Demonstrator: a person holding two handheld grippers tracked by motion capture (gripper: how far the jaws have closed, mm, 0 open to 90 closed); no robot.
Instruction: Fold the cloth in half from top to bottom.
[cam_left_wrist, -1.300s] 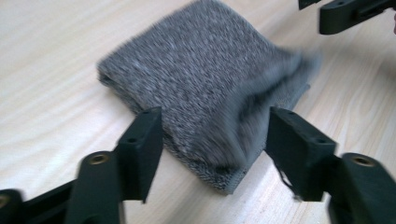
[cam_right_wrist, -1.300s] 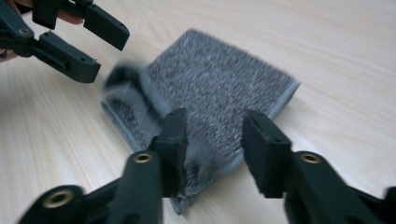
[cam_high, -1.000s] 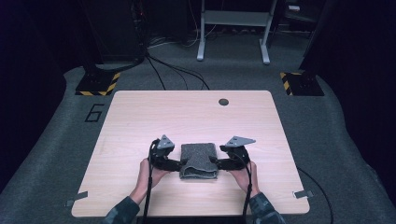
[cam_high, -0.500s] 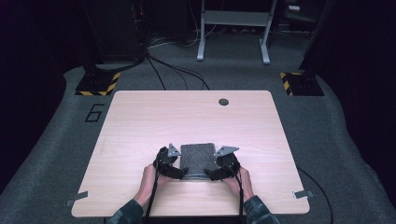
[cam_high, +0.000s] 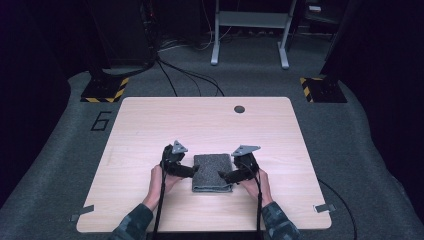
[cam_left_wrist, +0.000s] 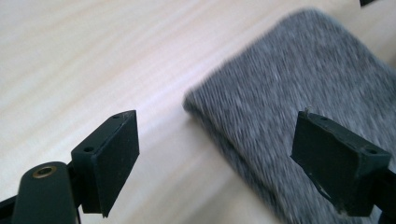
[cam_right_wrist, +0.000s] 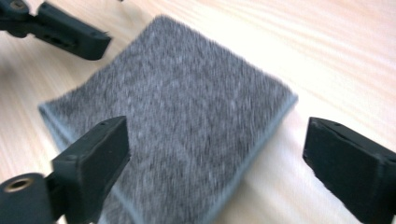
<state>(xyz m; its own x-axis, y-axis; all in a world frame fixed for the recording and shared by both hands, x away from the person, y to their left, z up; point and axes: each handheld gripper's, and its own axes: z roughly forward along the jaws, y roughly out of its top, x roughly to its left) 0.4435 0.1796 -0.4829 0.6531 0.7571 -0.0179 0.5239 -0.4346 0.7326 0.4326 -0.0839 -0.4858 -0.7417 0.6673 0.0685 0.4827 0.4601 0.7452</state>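
A grey folded cloth (cam_high: 213, 172) lies flat on the light wooden table (cam_high: 200, 125), near its front edge. My left gripper (cam_high: 191, 171) is at the cloth's left side and stands open. In the left gripper view a corner of the cloth (cam_left_wrist: 299, 79) lies between the wide jaws of the left gripper (cam_left_wrist: 215, 126), with no pad pressing it. My right gripper (cam_high: 224, 176) is at the cloth's right side. Its jaws have just been opening. In the right gripper view the right gripper (cam_right_wrist: 217, 128) is open over the cloth (cam_right_wrist: 177, 107), whose edge lies loose between the jaws.
A round dark hole (cam_high: 239, 109) sits near the table's far edge. Bits of tape (cam_high: 81, 216) mark the front corners. On the floor behind stand yellow-and-black striped bases (cam_high: 105, 90), cables and a metal frame (cam_high: 250, 30).
The cloth, rumpled between the grippers a second ago, now lies flat and neat. Both hands dipped toward the front edge and came back; the right jaws stand wider.
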